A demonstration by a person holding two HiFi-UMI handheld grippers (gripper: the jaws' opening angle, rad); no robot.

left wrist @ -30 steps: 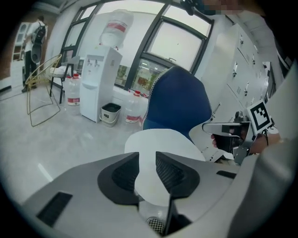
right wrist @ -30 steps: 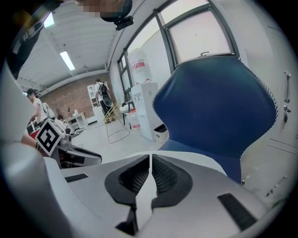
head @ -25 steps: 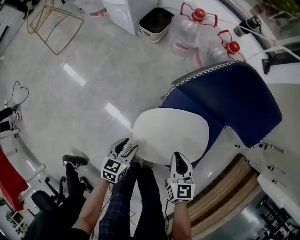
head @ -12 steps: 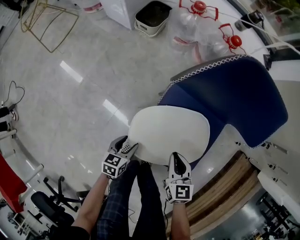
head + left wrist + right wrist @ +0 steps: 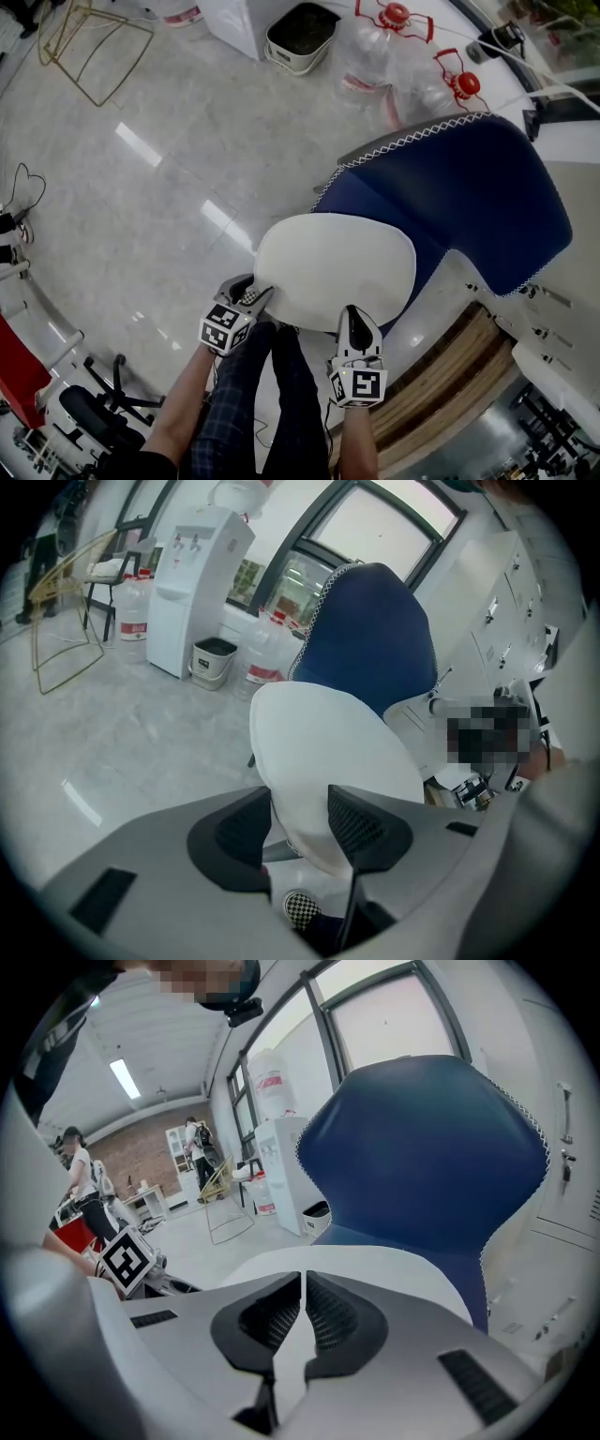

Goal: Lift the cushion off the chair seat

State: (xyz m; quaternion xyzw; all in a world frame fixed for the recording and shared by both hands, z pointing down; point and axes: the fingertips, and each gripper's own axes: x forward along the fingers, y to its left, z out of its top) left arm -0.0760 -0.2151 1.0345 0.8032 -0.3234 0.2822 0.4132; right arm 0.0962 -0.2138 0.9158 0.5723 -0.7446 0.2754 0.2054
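A white oval cushion point(image 5: 333, 267) lies on the seat of a blue high-backed chair point(image 5: 469, 197). My left gripper point(image 5: 255, 293) is at the cushion's near left corner. In the left gripper view the cushion point(image 5: 319, 752) fills the gap between the wide-set jaws of that gripper point(image 5: 298, 796), which are closing on its edge. My right gripper point(image 5: 357, 314) is at the near edge further right. In the right gripper view its jaws point(image 5: 303, 1283) stand almost together, with a thin strip of white cushion point(image 5: 394, 1265) between them. The chair back point(image 5: 422, 1138) rises behind.
Large water jugs point(image 5: 394, 56), a lined bin point(image 5: 300, 33) and a wire-frame stool point(image 5: 89, 37) stand on the glossy floor beyond the chair. A wooden platform edge point(image 5: 450, 394) lies right of the person's legs point(image 5: 272, 394). A water dispenser point(image 5: 192, 583) stands at the back.
My left gripper has sunk from beside the cushion's corner onto its edge. The right gripper and the cushion have stayed where they were.
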